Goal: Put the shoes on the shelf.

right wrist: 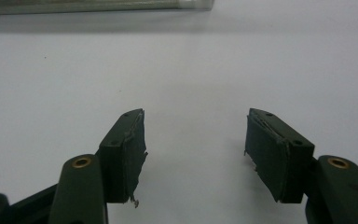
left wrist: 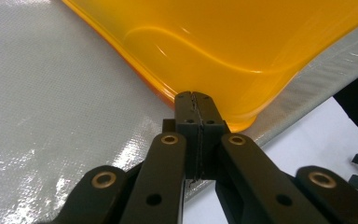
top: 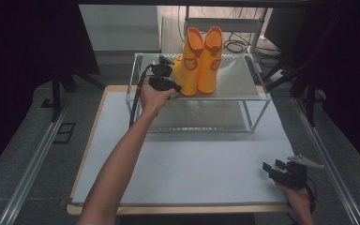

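The left arm reached far forward, its gripper with jaws pressed together — the right gripper sat low at the near right, jaws wide apart.

2 orange boots, 1 wire shelf rack, 2 tongs

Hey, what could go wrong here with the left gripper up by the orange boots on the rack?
1. The left gripper is shut with its tips at the sole edge of the near boot; a nudge might tip it into the other boot.
2. The boots stand near the front edge of the shelf, so a pull could drag one off.
3. The right gripper sits open, far off on the table, too distant to steady anything.
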`<action>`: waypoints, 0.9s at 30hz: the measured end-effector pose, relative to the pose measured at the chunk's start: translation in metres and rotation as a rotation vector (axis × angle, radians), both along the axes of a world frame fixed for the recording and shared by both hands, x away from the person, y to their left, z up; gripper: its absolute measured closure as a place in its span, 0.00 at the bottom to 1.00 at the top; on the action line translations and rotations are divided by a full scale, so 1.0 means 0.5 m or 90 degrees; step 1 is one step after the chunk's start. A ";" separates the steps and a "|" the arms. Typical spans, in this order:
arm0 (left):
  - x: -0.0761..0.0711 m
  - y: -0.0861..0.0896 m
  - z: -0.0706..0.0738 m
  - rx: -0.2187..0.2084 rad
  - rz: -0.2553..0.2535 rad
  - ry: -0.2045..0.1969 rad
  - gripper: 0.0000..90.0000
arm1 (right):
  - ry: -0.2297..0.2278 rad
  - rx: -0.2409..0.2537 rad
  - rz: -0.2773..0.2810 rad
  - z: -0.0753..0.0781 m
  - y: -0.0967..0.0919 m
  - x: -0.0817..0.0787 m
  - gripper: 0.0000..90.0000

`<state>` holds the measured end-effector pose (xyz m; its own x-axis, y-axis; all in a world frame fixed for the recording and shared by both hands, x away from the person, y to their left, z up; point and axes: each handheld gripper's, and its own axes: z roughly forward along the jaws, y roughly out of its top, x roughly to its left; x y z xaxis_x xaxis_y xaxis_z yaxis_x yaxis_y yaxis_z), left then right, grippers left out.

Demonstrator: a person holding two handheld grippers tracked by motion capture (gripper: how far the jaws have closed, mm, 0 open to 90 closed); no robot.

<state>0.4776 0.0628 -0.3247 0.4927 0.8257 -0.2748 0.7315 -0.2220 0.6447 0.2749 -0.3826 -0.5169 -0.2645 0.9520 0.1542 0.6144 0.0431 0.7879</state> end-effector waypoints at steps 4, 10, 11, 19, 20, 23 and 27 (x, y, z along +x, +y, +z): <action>-0.001 0.009 -0.001 -0.009 0.002 -0.005 1.00 | -0.002 -0.003 0.003 0.000 -0.002 0.000 0.41; -0.005 0.018 0.007 -0.017 -0.004 -0.010 0.97 | -0.006 -0.002 -0.002 0.002 -0.005 -0.001 0.41; -0.008 0.022 0.012 -0.017 -0.008 -0.013 0.97 | -0.003 -0.001 -0.003 0.003 -0.006 -0.002 0.41; -0.029 0.056 0.024 -0.025 -0.031 -0.042 0.83 | -0.001 -0.002 -0.004 0.000 -0.007 -0.002 0.41; -0.029 0.056 0.024 -0.025 -0.031 -0.042 0.82 | -0.001 -0.002 -0.004 0.000 -0.007 -0.002 0.41; -0.043 0.074 0.029 -0.038 -0.047 -0.044 0.77 | -0.003 -0.003 -0.005 0.001 -0.007 -0.002 0.41; -0.060 0.094 0.033 -0.043 -0.057 -0.050 0.72 | 0.000 -0.002 -0.006 0.000 -0.006 -0.003 0.41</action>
<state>0.4474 0.1096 -0.3081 0.5860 0.7582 -0.2859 0.6573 -0.2385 0.7149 0.2736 -0.3857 -0.5168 -0.2560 0.9549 0.1505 0.6146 0.0406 0.7878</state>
